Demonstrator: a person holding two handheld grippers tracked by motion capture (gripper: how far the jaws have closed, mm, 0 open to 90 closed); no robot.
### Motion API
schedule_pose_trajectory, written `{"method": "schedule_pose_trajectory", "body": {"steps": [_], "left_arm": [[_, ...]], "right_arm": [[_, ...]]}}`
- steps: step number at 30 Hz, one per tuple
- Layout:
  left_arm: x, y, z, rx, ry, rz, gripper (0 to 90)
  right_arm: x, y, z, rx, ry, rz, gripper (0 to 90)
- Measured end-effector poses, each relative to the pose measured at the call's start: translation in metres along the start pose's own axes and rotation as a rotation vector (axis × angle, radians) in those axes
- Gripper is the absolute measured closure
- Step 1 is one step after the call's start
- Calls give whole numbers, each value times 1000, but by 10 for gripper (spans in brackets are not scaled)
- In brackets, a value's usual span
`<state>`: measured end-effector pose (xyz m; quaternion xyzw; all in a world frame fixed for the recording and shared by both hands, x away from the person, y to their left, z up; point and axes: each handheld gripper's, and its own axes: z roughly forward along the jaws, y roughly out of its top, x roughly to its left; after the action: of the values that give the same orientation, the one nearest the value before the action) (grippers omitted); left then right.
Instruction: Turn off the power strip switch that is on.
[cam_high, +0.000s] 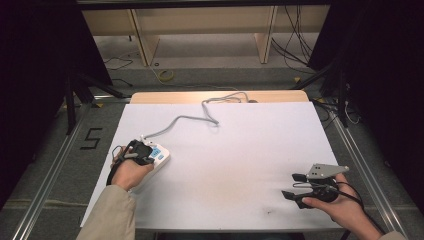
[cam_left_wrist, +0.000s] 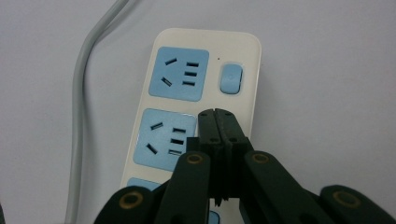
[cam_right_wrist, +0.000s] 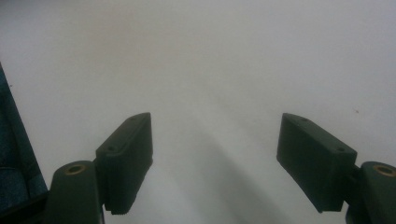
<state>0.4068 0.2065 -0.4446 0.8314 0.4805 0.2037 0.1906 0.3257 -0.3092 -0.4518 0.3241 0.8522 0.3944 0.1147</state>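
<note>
Here, the left gripper (cam_left_wrist: 218, 112) is hovering over a white power strip (cam_left_wrist: 243, 56), its two black jaws pressed flat together with nothing between them. In the left gripper view the joined tips are lying over the strip's right-hand margin, just beside the second blue socket panel (cam_left_wrist: 163, 137), which is sitting immediately to the left of the tips. Whether the tips are actually touching the plastic cannot be told. Ahead of the tips, farther along the strip, the first blue socket panel (cam_left_wrist: 181, 73) is showing, and the small blue rocker switch (cam_left_wrist: 230, 79) is sitting just ahead of the tips, in line with them. A third blue panel is peeking out beneath the jaw arms, close to the gripper's body. The strip's grey cord (cam_left_wrist: 81, 93) is running along the left side of the strip, well off to the left of the jaws.

In the high view the left gripper (cam_high: 148, 151) is resting over the power strip (cam_high: 161, 156) near the left edge of the white table surface (cam_high: 240, 150), and the cord (cam_high: 185, 119) is snaking away from it toward the far edge.

The right gripper (cam_right_wrist: 215, 158) is standing with its jaws spread wide, pinching nothing, only bare white surface lying between and ahead of them. In the high view the right gripper (cam_high: 295, 186) is being held low near the table's right front corner, well apart from the strip, its jaws pointing left.
</note>
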Motion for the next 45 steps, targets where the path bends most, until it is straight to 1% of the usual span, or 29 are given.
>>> {"method": "schedule_pose_trajectory", "body": {"steps": [9, 16, 19, 23, 24, 29, 30, 33, 35, 40, 42, 44, 45], "left_arm": [[0, 0, -1, -13, 4, 0, 899], [1, 1, -4, -59, 19, -12, 899], [0, 1, -6, -87, 21, -18, 898], [0, 2, -9, -122, 33, -16, 897], [0, 2, -9, -137, 33, -23, 897], [1, 2, -11, -168, 38, -16, 891], [0, 2, -11, -170, 37, -10, 844], [-1, 2, -12, -181, 49, 4, 836], [-1, 3, -13, -199, 54, 1, 826], [-1, 3, -14, -241, 61, 6, 759], [-2, 4, -14, -258, 53, 8, 701], [-2, 4, -13, -269, 58, 22, 618], [-3, 4, -12, -283, 58, 17, 592]], "right_arm": [[0, 0, 0, -2, 0, 0, 272], [0, 0, 0, -1, -1, -2, 272], [0, 0, -1, -3, -1, -1, 272], [0, 0, -1, -3, -1, -2, 272], [0, 0, -1, -3, -1, -3, 272], [0, 0, -1, -4, 0, -3, 272], [0, 0, -1, -2, -1, -6, 272], [0, 0, -1, -4, 0, -3, 272], [0, 0, -1, -2, 1, -7, 272], [0, 0, -1, -3, 1, -7, 272], [0, 0, -1, -2, 1, -7, 273], [0, 0, -1, -2, 1, -8, 272], [0, 0, -1, -2, 1, -8, 272]]}}
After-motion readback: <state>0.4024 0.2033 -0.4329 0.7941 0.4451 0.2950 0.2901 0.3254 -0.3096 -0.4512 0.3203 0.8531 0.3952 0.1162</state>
